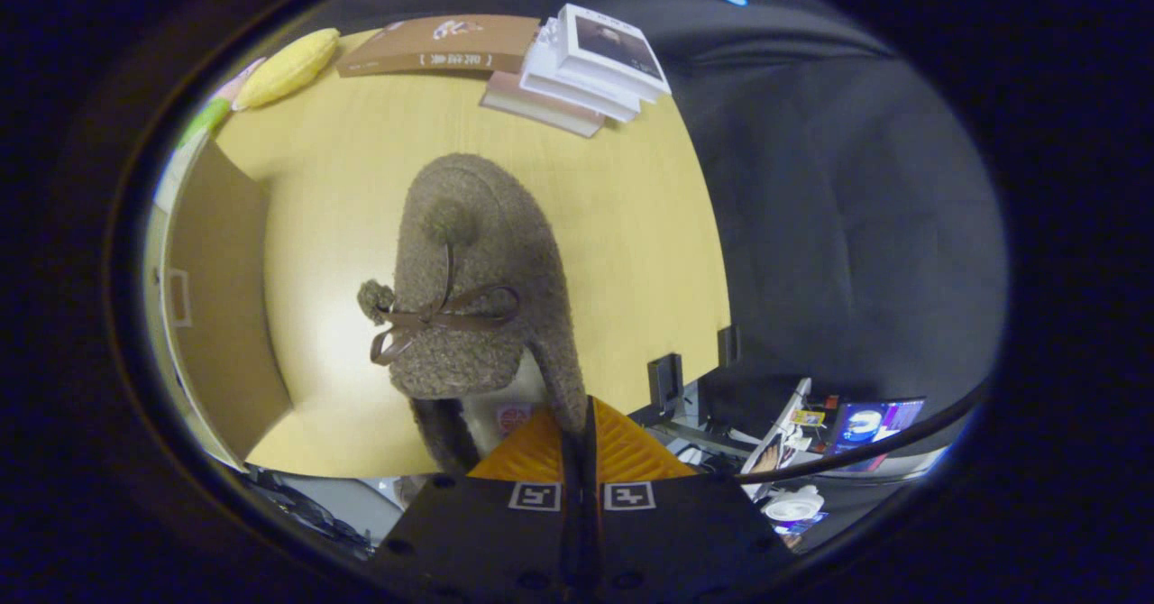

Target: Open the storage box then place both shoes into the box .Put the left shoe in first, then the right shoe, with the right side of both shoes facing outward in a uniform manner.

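The jaws of the gripper [580,424] are drawn together and clamped on the rim of the shoe [478,279], at the right edge of its collar. Both fingers press on that rim; only a thin dark seam shows between them.

The shoe is a brown, woolly slipper. It extends ahead of the jaws, toe pointing away from them, sole down. A brown bow [437,320] is tied across its upper just ahead of the jaws, with a pompom [375,297] at its left end and a second pompom [448,222] further toward the toe. The shoe's opening lies directly at the jaws, slightly to their left.

Below the shoe is the yellow bench [631,225]. Whether the shoe rests on the bench or is held above it cannot be told.

To the left of the jaws and the shoe stands a brown cardboard panel [221,297], upright on the bench; it appears to be part of the storage box, though this cannot be confirmed.

Well beyond the shoe, at the far edge of the bench:
- a stack of books [586,68], ahead and to the right;
- a flat brown book [442,45], just left of the stack;
- a yellow plush toy [288,68], far left.
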{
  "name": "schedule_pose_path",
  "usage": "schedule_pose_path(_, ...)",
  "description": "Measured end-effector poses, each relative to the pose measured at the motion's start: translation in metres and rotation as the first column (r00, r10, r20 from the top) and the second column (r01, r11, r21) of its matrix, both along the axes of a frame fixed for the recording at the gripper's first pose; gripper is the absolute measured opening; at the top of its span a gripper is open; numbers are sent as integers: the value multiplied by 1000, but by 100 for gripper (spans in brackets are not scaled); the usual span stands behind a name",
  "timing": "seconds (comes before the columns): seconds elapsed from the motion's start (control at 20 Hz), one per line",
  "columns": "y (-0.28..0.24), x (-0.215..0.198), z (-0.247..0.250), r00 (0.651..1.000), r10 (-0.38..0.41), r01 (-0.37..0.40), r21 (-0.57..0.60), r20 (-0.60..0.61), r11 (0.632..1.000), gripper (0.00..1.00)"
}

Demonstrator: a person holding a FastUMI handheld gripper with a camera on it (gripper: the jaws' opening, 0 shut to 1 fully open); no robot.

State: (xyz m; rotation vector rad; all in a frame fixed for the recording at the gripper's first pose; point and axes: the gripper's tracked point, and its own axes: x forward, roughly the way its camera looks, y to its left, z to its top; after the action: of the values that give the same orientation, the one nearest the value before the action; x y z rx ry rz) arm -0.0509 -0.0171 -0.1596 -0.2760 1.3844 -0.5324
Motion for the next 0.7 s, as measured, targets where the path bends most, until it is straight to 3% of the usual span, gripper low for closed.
schedule_pose_path(0.15, 32, 9, 39, 999, 24, -23, -34, 28, 999, 3)
schedule_pose_path(0.4, 116, 37, 94, 992, 58, -60, 10, 116, 998, 4)
schedule_pose_path(0.7, 222, 57, 94, 978, 99, -127, 145, 182, 981, 3)
